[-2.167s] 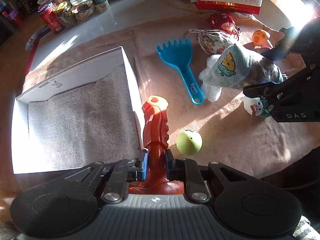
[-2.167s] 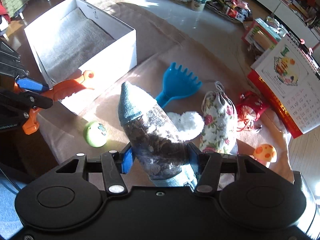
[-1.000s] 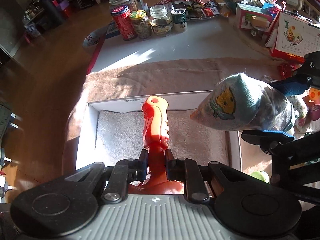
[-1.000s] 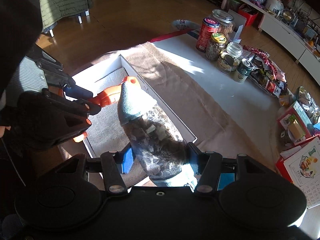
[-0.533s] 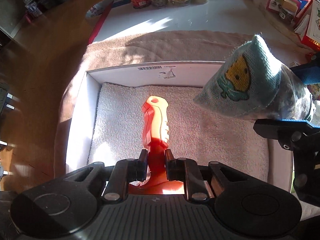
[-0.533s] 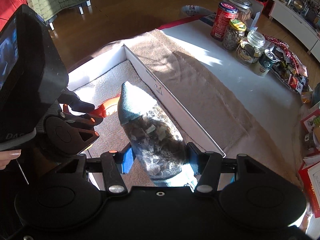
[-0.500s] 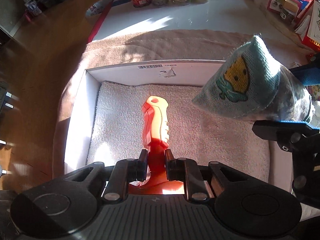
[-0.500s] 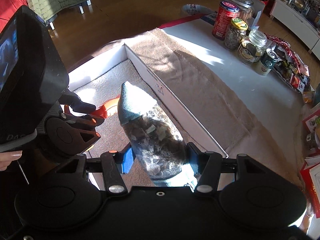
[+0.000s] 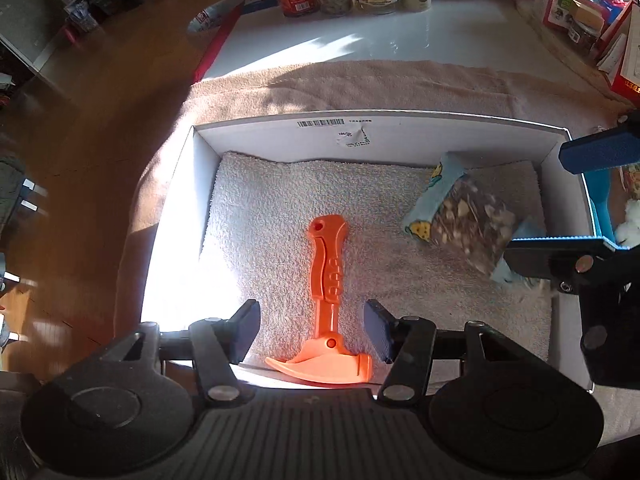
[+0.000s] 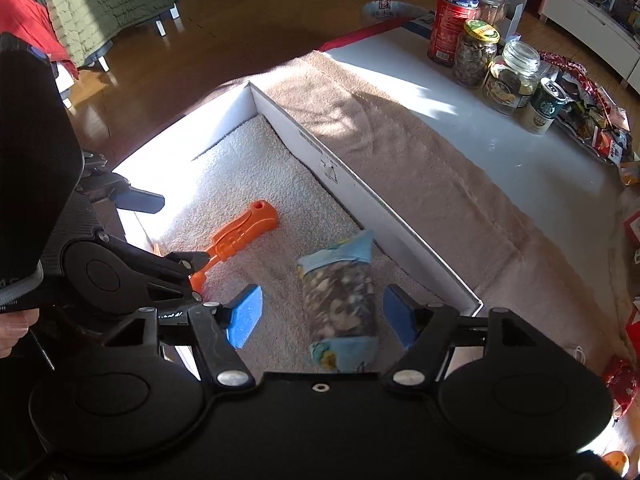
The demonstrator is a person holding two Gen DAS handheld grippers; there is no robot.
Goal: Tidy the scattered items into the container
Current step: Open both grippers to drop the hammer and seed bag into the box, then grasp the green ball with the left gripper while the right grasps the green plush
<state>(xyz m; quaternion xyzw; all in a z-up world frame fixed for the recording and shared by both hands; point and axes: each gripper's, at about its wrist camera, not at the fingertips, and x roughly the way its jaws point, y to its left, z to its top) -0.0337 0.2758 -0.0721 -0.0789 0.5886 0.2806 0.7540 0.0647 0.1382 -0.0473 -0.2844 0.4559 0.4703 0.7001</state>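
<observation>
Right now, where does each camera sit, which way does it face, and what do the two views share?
Left wrist: on the left gripper, looking steeply down into the white box; its own open fingers straddle the orange hammer, and the right gripper's blue pads show at right.
Right wrist: on the right gripper, looking down into the box from its other end; its open fingers flank the pouch, and the left gripper and a hand show at left.
Shared: box, hammer, pouch, jars. Both jaws have just been opening, and both items lie released.
</observation>
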